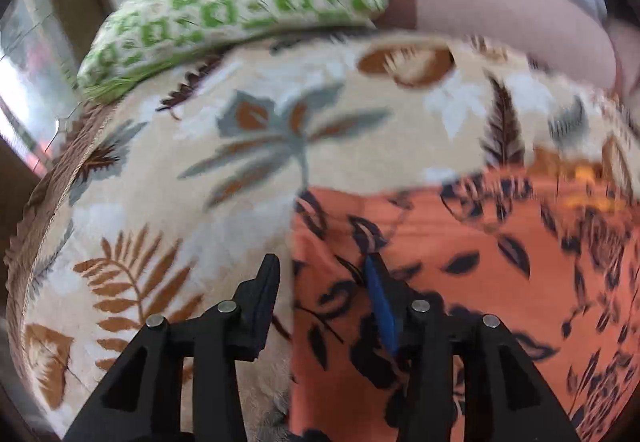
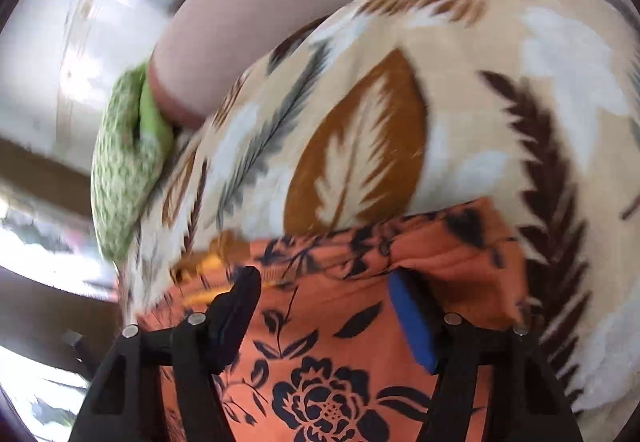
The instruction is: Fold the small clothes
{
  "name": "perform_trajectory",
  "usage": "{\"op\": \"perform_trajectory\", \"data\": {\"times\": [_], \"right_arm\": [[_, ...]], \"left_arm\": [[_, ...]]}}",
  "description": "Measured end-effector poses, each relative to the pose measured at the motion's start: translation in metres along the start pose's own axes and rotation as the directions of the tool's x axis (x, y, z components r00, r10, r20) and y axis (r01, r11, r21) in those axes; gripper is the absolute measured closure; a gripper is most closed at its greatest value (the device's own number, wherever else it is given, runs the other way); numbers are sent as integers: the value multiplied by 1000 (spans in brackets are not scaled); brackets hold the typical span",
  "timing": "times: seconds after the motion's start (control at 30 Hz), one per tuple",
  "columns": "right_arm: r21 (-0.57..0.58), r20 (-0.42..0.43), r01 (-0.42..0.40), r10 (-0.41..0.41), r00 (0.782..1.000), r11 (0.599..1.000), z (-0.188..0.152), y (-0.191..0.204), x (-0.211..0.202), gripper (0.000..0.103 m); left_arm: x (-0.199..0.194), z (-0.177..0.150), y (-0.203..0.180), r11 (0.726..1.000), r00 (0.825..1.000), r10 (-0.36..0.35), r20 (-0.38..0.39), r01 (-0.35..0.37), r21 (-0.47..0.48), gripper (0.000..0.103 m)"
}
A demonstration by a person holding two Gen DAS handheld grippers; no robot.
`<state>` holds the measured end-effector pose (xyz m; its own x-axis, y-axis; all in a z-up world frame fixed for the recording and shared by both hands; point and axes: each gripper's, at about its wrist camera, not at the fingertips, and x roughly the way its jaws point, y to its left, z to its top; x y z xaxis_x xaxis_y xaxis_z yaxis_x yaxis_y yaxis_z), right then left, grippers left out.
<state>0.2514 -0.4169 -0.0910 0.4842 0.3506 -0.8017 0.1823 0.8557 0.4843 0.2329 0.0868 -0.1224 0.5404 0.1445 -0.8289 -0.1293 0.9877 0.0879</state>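
Note:
An orange garment (image 1: 480, 266) with dark floral print lies on a cream leaf-patterned bedcover (image 1: 180, 178). My left gripper (image 1: 324, 266) is open, its jaws straddling the garment's left edge, right finger over the cloth. In the right wrist view the same garment (image 2: 328, 342) lies under my right gripper (image 2: 324, 278), which is open, jaws wide apart above the garment's folded upper edge. Nothing is held in either one.
A green-and-white patterned cushion (image 1: 224, 2) rests at the far side of the bedcover, also in the right wrist view (image 2: 124, 166). A pink pillow (image 1: 500, 10) lies beside it. The bed's left edge (image 1: 36, 210) drops away; a window lies beyond.

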Motion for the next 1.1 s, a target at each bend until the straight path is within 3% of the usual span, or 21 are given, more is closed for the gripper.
{"op": "perform_trajectory", "data": {"times": [0.03,0.17,0.23,0.3,0.33,0.4,0.47,0.57,0.63,0.73,0.8,0.93,1.03,1.1], "right_arm": [[-46,26,54,-53,998,998,-2,8,-10,31],[-63,-46,-70,67,997,996,-18,15,-28,29],[-98,-108,-116,105,989,988,-30,21,-25,21],[-107,-143,-43,28,989,993,-39,9,-13,21],[-81,-127,-25,14,992,996,-39,-2,-12,23],[35,-58,-65,67,996,997,-36,-19,-24,23],[49,-20,-14,15,1000,999,-35,-13,-37,21],[-69,-37,-93,91,995,993,-46,19,-50,21],[-113,-61,-96,89,994,989,-57,25,-48,20],[-77,-107,10,-18,994,997,-58,0,-15,22],[-12,-57,-13,12,998,1000,-59,-2,-29,21],[-93,9,-53,54,999,994,-77,44,-71,20],[-101,-10,-147,147,989,984,-105,46,-90,19],[-72,-37,-132,130,991,989,-120,33,-77,18]], "left_arm": [[-4,1,2,1000,1000,-4,7,4,-5,56],[-39,-7,7,999,996,-33,82,30,33,56],[-55,-18,10,998,994,-61,95,58,33,51],[-66,-32,11,995,991,-94,90,92,24,50],[-67,-39,9,994,991,-108,80,106,22,46],[-59,-56,2,995,995,-95,27,94,39,45],[-39,-67,-2,998,997,-54,-55,56,39,45],[-46,-66,3,998,998,-57,-36,57,-16,43],[-64,-64,6,997,997,-75,7,75,-36,43],[-90,-68,6,995,994,-88,66,91,-32,43],[-100,-78,7,994,993,-102,61,104,-25,42],[-117,-102,9,989,988,-138,70,141,-46,42],[-127,-120,4,986,984,-160,80,163,-35,40],[-121,-127,-2,983,982,-180,64,182,-23,36]]}}
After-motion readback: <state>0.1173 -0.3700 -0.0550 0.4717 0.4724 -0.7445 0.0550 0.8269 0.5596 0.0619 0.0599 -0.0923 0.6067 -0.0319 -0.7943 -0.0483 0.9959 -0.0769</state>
